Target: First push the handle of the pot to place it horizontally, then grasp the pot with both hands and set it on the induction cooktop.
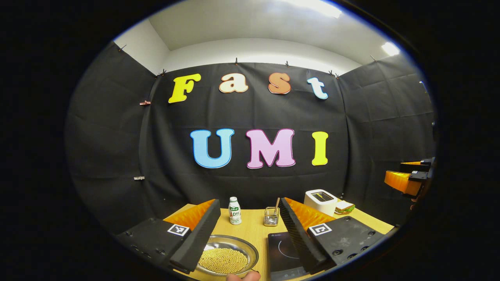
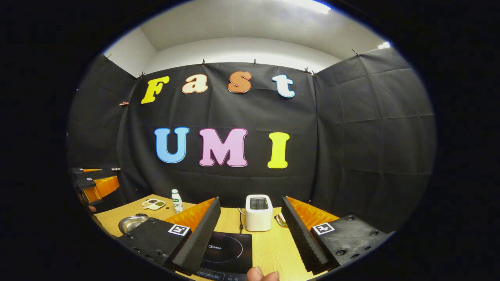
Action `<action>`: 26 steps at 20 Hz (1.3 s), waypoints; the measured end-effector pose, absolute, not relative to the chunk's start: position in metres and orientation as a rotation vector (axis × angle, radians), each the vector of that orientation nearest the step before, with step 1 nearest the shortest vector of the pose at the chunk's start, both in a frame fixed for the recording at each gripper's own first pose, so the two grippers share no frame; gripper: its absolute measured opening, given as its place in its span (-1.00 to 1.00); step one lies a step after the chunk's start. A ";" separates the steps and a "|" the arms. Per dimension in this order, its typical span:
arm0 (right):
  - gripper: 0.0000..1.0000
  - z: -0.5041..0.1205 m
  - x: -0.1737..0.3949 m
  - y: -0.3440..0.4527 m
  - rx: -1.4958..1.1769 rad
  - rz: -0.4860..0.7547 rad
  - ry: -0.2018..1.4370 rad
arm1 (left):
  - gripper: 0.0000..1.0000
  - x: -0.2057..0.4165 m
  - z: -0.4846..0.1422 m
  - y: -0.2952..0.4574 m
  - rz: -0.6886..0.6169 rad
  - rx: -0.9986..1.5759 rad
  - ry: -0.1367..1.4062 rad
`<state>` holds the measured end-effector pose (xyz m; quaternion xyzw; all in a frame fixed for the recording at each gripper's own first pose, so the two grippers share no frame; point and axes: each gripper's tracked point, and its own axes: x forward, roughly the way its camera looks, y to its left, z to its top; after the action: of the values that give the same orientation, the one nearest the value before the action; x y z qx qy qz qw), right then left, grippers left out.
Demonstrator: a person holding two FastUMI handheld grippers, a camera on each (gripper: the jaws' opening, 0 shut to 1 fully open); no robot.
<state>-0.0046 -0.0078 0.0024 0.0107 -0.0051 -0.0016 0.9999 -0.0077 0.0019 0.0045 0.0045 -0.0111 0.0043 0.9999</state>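
Pot (image 1: 226, 255), a shallow steel pan of yellow beads, lies on the tabletop (image 1: 254, 230) between the left gripper (image 1: 250, 242)'s spread jaws, beside the induction cooktop (image 2: 226, 249). Right gripper (image 2: 250, 244) jaws spread over the cooktop; toaster (image 2: 258, 212) beyond.

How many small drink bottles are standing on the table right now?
1. The white drink bottle stands upright at the table's back edge by the wall, left of the wire utensil holder; the right gripper view shows the same bottle. Others could hide behind the fingers.
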 end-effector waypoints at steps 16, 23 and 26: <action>0.95 -0.043 -0.024 -0.003 -0.016 0.015 -0.091 | -0.90 -0.049 -0.118 0.012 -0.175 -0.041 0.100; 0.96 -0.080 -0.033 -0.013 0.002 0.034 -0.064 | -0.89 -0.075 -0.241 0.047 -0.283 0.036 0.461; 0.95 -0.078 -0.034 -0.019 -0.022 0.020 -0.078 | -0.90 -0.100 -0.294 0.040 -0.429 0.035 0.708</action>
<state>-0.0340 -0.0188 -0.0781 -0.0111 -0.0392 0.0100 0.9991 -0.1001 0.0399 -0.2936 0.0169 0.3438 -0.2084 0.9155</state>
